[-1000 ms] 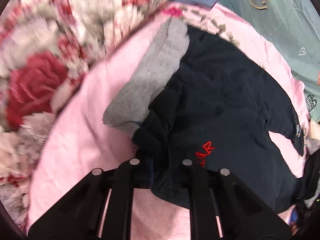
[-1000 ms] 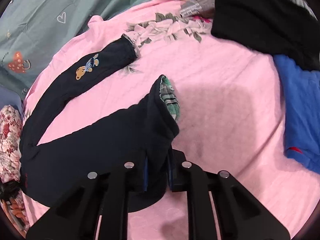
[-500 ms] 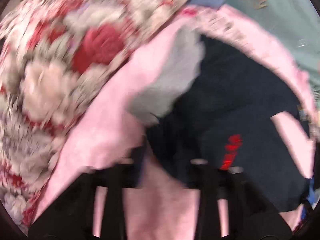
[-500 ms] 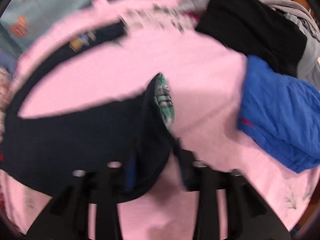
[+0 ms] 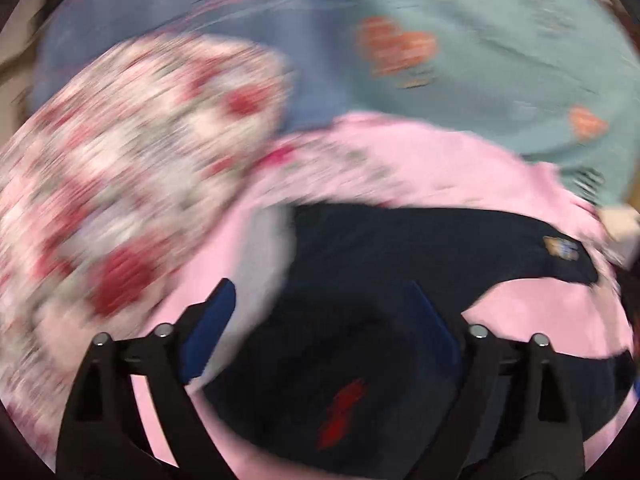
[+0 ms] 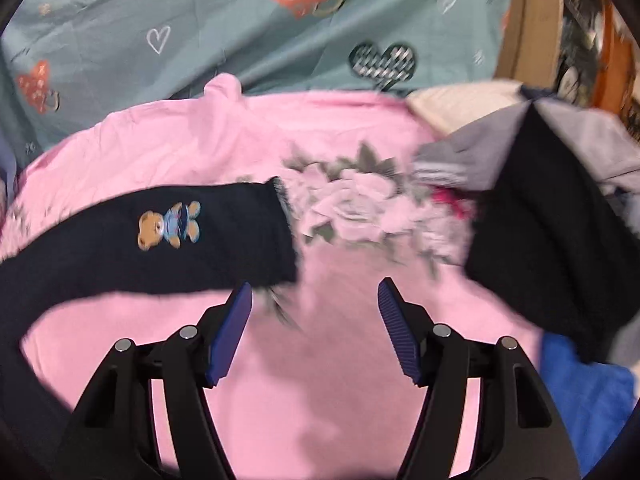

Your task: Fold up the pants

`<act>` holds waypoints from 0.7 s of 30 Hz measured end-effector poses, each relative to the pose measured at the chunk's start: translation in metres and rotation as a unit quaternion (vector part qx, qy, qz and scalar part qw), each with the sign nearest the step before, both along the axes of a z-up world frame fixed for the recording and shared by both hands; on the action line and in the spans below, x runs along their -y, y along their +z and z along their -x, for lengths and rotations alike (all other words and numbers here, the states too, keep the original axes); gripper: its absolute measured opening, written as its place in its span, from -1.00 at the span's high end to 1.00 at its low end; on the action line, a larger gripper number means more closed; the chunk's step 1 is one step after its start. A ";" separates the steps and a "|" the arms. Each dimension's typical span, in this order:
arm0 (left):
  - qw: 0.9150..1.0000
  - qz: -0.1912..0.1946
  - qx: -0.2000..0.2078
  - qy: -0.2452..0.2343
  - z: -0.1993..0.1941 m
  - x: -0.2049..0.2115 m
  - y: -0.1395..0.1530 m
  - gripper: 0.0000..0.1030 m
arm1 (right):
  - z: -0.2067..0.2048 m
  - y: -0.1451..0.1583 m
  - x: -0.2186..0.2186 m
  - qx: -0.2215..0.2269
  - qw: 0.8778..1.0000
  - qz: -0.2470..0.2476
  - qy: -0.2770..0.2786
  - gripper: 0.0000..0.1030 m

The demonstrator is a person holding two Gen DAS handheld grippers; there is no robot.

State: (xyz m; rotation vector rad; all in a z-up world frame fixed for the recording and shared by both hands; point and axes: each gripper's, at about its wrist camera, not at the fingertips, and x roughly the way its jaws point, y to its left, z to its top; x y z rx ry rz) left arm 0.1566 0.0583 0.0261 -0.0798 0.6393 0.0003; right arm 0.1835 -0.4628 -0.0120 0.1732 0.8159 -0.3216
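The dark navy pants (image 5: 380, 264) lie on the pink sheet (image 5: 420, 160), with a red mark near the waist and a grey lining patch (image 5: 266, 248) at their left. My left gripper (image 5: 320, 304) hovers over the waist end, its jaws opening wide, pads clear of the cloth. In the right wrist view one pant leg (image 6: 120, 256) with a teddy-bear patch runs left of centre. My right gripper (image 6: 314, 292) hangs above bare pink sheet (image 6: 320, 360) just past that leg's cuff, its jaws opening, nothing between them. Both views are blurred by motion.
A red-and-white floral quilt (image 5: 132, 184) bulges at the left. A teal sheet with hearts (image 6: 248, 40) lies beyond. A black garment (image 6: 548, 240), grey clothes (image 6: 452, 160) and a blue garment (image 6: 580, 392) are piled at the right.
Both grippers let go of the pants and opened. Both lifted and swung so the views now look farther up the bed; the pants lie flat on the sheet.
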 end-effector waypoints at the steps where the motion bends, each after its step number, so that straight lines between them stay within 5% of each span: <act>1: 1.000 -0.013 0.004 -0.013 -0.011 0.013 -0.006 -0.73 | -0.012 -0.009 0.005 -0.008 1.000 -0.009 -0.006 -0.28; 4: 0.998 -0.029 -0.051 -0.022 -0.042 0.040 -0.035 -0.73 | -0.037 -0.038 0.014 -0.042 0.995 -0.093 -0.016 -0.08; 6: 0.997 0.004 -0.071 -0.022 -0.047 0.038 -0.046 -0.73 | -0.050 -0.044 0.007 -0.050 0.993 -0.104 0.004 0.73; 9: 0.996 0.003 -0.084 -0.012 -0.044 0.032 -0.052 -0.73 | -0.052 -0.029 -0.007 -0.049 0.998 -0.041 0.023 0.79; 11: 0.996 -0.015 -0.089 0.003 -0.045 0.024 -0.054 -0.73 | -0.045 -0.009 -0.006 -0.032 0.999 0.033 0.009 0.78; 14: 0.996 -0.024 -0.088 0.016 -0.042 0.010 -0.051 -0.73 | -0.045 -0.019 0.010 -0.069 0.997 0.016 0.010 0.68; 16: 0.995 -0.033 -0.090 0.026 -0.045 0.001 -0.049 -0.73 | -0.056 -0.042 0.011 -0.127 0.991 0.033 0.019 0.12; 17: 0.995 -0.034 -0.090 0.035 -0.045 -0.004 -0.047 -0.73 | -0.053 -0.038 0.009 -0.122 0.990 0.076 0.009 -0.19; 18: 0.995 -0.032 -0.088 0.039 -0.044 -0.008 -0.044 -0.73 | -0.050 -0.029 0.011 -0.109 0.990 0.095 -0.003 -0.20; 21: 0.996 -0.017 -0.079 0.046 -0.039 -0.018 -0.036 -0.73 | -0.048 -0.006 0.027 -0.027 1.000 0.013 -0.004 -0.26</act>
